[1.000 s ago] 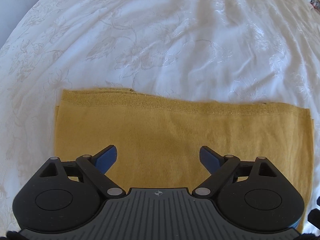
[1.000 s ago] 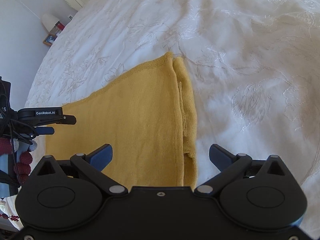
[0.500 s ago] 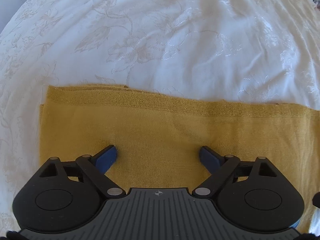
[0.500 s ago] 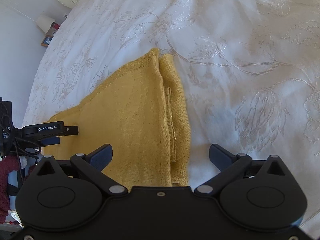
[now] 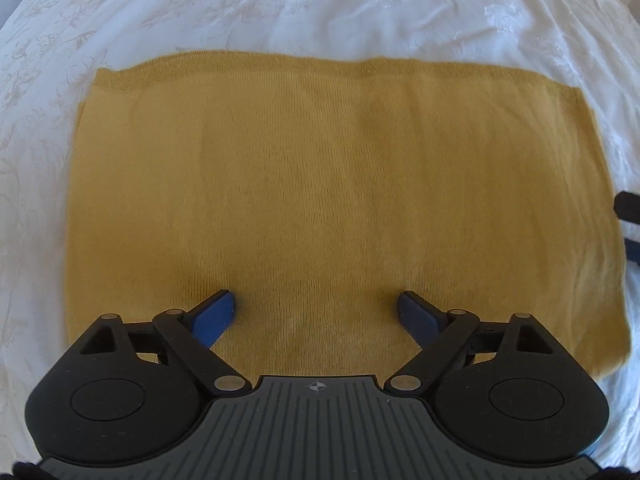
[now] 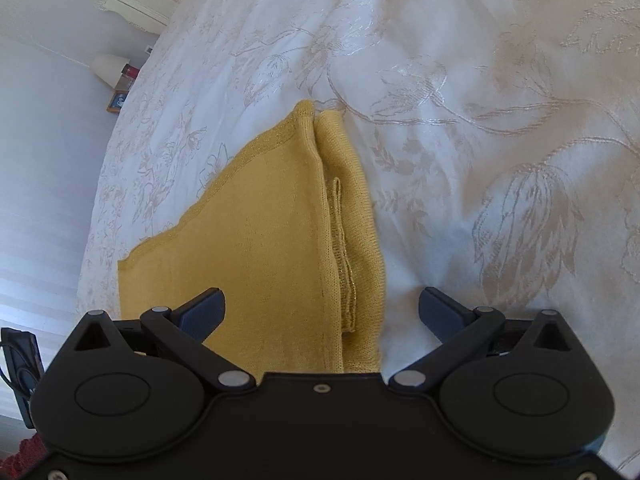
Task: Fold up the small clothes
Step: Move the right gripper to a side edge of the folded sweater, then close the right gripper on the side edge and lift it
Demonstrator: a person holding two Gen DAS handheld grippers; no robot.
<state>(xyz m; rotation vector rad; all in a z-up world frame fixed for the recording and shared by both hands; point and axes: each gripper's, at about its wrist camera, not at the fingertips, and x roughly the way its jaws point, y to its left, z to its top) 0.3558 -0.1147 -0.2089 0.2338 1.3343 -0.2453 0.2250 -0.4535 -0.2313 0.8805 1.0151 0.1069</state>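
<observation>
A mustard-yellow knit garment (image 5: 340, 184) lies flat on the white bedspread (image 5: 320, 8), folded into a wide rectangle. My left gripper (image 5: 316, 310) is open and empty, low over the garment's near middle. In the right wrist view the same garment (image 6: 260, 240) shows its layered right edge, with a folded strip beside the main panel. My right gripper (image 6: 320, 308) is open and empty over that edge, one finger above the cloth, the other above the bedspread (image 6: 500, 140). A dark piece of the right gripper shows at the left wrist view's right edge (image 5: 628, 208).
The embroidered white bedspread spreads all around the garment. A white headboard (image 6: 136, 4) and a bedside shelf with small items (image 6: 120, 84) stand at the far left in the right wrist view. A dark device with a cable (image 6: 20, 360) sits at the lower left.
Both grippers have moved forward and lower over the garment, which now fills more of each view. Both stay open. The left gripper has left the right wrist view.
</observation>
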